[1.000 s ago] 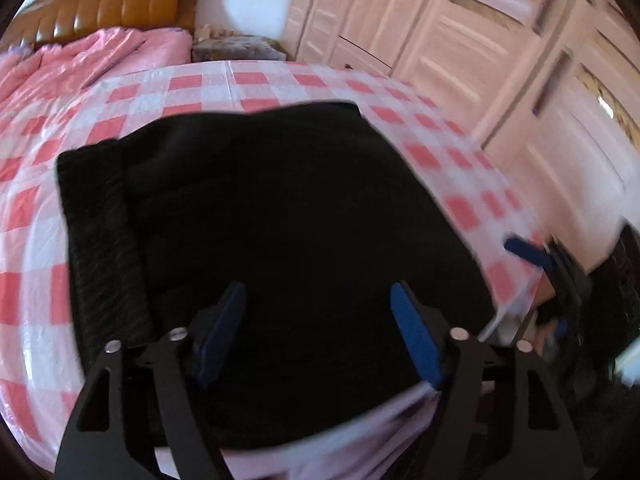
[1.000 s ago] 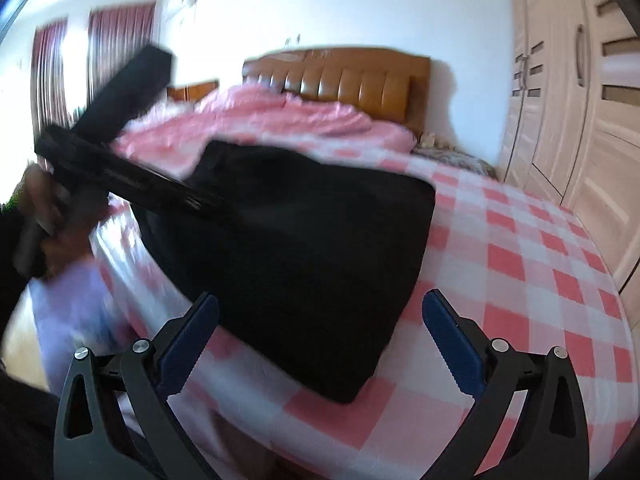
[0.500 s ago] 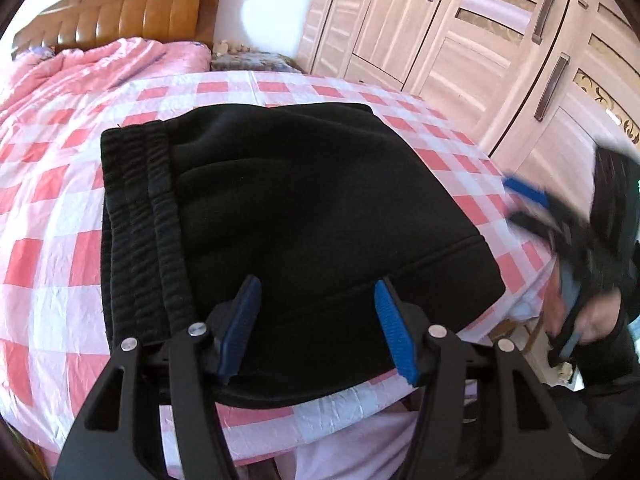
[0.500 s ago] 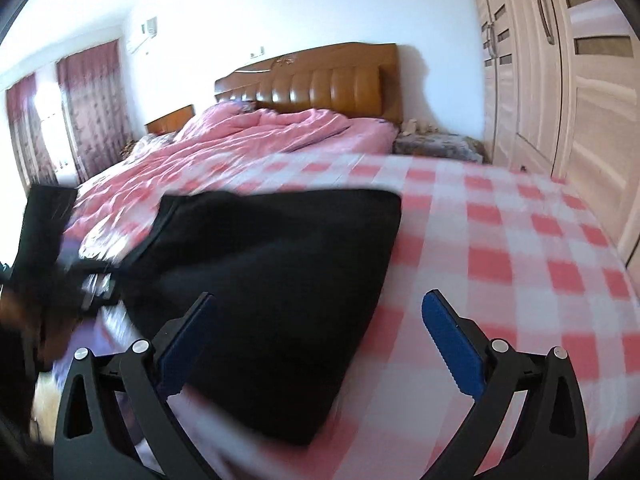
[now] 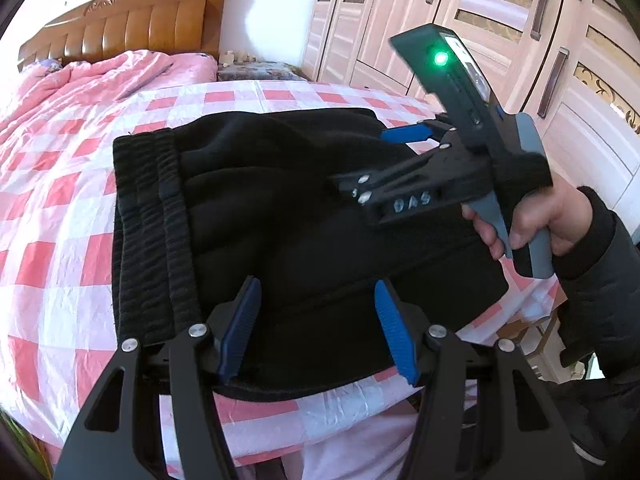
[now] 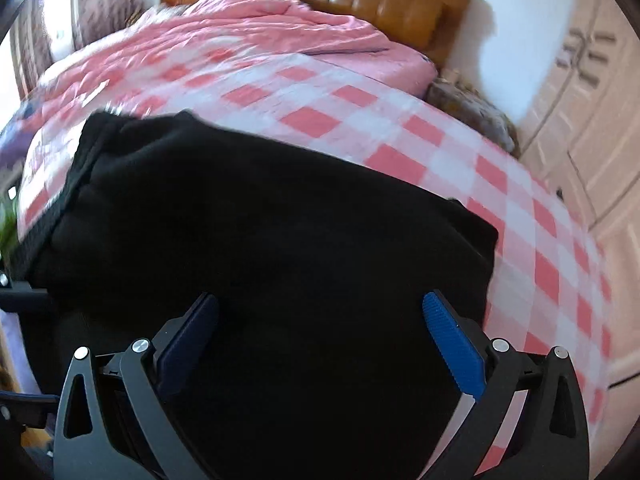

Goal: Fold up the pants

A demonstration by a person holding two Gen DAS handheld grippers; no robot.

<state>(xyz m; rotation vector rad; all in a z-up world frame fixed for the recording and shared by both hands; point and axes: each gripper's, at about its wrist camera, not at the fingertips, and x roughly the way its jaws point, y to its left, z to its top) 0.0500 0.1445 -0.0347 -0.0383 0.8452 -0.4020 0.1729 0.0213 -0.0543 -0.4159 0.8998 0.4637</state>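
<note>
The black pants (image 5: 288, 216) are lying folded into a compact block on the bed (image 5: 60, 216), over its pink-and-white checked sheet near the bed's front edge. Their ribbed waistband (image 5: 156, 240) is running along the left side of the block in the left wrist view.

The left gripper (image 5: 318, 328) is hovering low over the near edge of the pants, pointing downward. Its jaws are standing partly apart with the dark cloth showing between the blue pads (image 5: 240, 328), which are not pinching any fabric.

The right gripper (image 6: 320, 344) is reaching over the right part of the pants, and the right wrist view is blurring with motion. Its jaws are standing wide apart above the black cloth, gripping nothing. In the left wrist view, the person's right hand (image 5: 536, 220), in a dark sleeve (image 5: 600, 280), is clasping this gripper's grey handle, with a green light (image 5: 441, 57) glowing on the device mounted on top.

A pink quilt (image 5: 80, 80) is bunching near the brown padded headboard (image 5: 132, 20), and pale wardrobe doors (image 5: 500, 20) are lining the right wall.
</note>
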